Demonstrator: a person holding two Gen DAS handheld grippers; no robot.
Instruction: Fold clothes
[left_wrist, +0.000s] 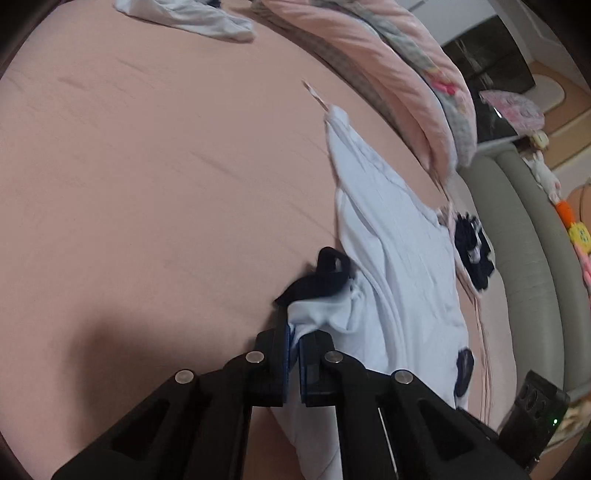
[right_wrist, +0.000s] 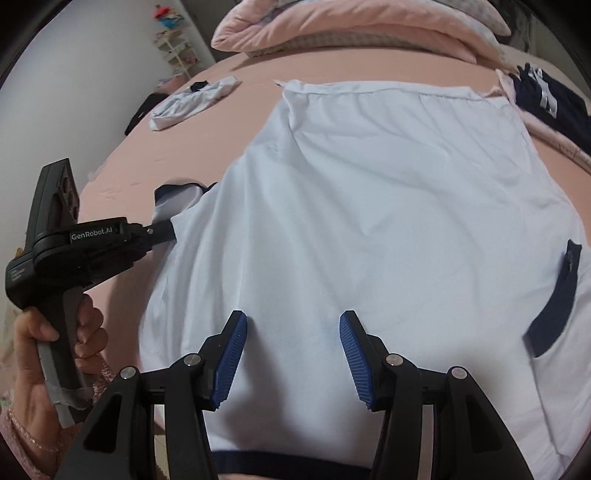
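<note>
white shirt spread on the pink bed, left jaws pinching its sleeve

the white shirt (right_wrist: 369, 206) lay spread flat across the pink bed sheet (left_wrist: 147, 166), its straight hem toward the far pillows and its navy-trimmed edge nearest the right wrist camera. a navy cuff (right_wrist: 554, 306) marked the sleeve on the shirt's right side. on the opposite side, the other sleeve with its dark trim (left_wrist: 325, 280) was bunched up at the shirt's edge.

the left gripper (left_wrist: 293, 354) had its jaws clamped close together on a fold of that sleeve's white cloth, the fabric rising out from between the blue pads (left_wrist: 288, 347). in the right wrist view the same gripper (right_wrist: 162, 230) reached in from the side and met the shirt at the sleeve, held by the person's left hand (right_wrist: 55, 343) around its grey handle.

the right gripper (right_wrist: 291, 354) hung over the lower middle of the shirt, jaws spread wide apart with bare white cloth showing between its blue ridged pads (right_wrist: 229, 358); nothing was caught in them.

beyond the shirt, a crumpled pale garment (right_wrist: 192, 99) lay well apart on the sheet toward the far corner. a dark navy garment with white stripes (right_wrist: 546, 99) sat just beside the shirt's far right corner. a folded pink quilt (right_wrist: 351, 29) was piled along the head of the bed.
</note>
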